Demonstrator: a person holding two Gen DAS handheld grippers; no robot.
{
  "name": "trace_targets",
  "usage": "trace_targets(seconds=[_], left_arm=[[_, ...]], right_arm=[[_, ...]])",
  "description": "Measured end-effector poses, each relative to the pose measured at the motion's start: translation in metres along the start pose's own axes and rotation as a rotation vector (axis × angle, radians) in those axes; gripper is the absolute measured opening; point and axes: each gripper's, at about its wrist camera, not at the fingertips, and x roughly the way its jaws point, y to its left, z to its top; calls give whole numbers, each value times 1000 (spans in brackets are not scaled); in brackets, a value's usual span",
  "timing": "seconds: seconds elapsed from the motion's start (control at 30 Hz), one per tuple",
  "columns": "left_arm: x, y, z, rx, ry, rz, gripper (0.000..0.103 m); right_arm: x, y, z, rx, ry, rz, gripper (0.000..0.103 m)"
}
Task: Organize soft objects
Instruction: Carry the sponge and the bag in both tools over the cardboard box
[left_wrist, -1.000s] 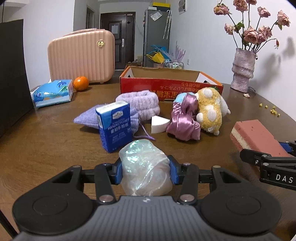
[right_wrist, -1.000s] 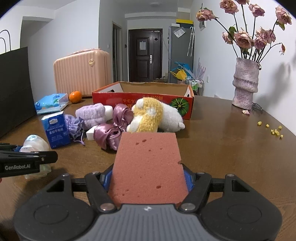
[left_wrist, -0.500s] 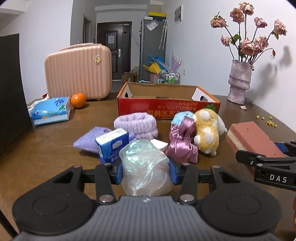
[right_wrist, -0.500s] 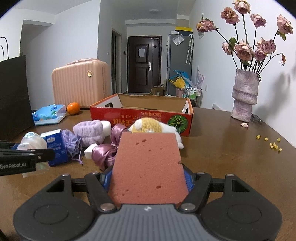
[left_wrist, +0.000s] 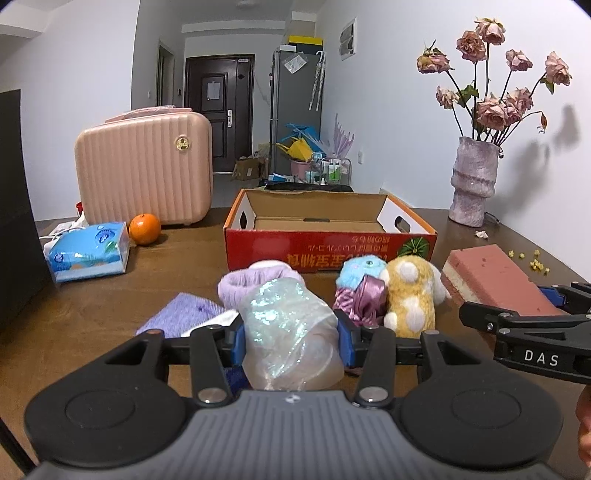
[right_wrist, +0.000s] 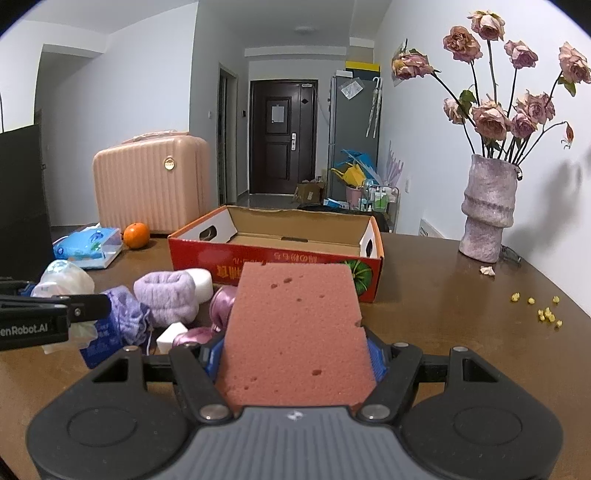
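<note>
Two grippers, each loaded. Left gripper (left_wrist: 290, 338): jaws drawn in on one iridescent plastic bag (left_wrist: 288, 332), pads pressed to both its sides, bag raised above the table (left_wrist: 92, 314). Right gripper (right_wrist: 295, 356): jaws about half apart, clamped on one pink sponge block (right_wrist: 295, 332), also clear of the table.

Loose soft items on the table, between grippers and box: one lilac towelling band (right_wrist: 166, 295), one purple knit cloth (left_wrist: 181, 314), one mauve satin scrunchie (left_wrist: 360, 299), one yellow plush toy (left_wrist: 410, 295), one blue plush (left_wrist: 358, 266) just behind it, touching.

Containers: one red cardboard box (left_wrist: 328, 254), top open, visible part of its floor bare; one pink ridged case (left_wrist: 144, 170), shut; one vase (right_wrist: 487, 210) with dried roses.

Other single items: one orange (left_wrist: 144, 229), one blue tissue pack (left_wrist: 88, 253), beside each other near the case.

Right wrist view only: white foam roll (right_wrist: 199, 278), white wedge sponge (right_wrist: 171, 334), blue handkerchief pack (right_wrist: 98, 341). Left wrist view only: both plush toys, hidden elsewhere behind the sponge; pale lower layer of the sponge block.
</note>
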Motion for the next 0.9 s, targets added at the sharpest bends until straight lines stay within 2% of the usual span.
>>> trace_targets(seconds=[0.9], left_arm=[[55, 0, 58, 20, -11, 2, 46]], right_arm=[[59, -11, 56, 13, -30, 1, 69]])
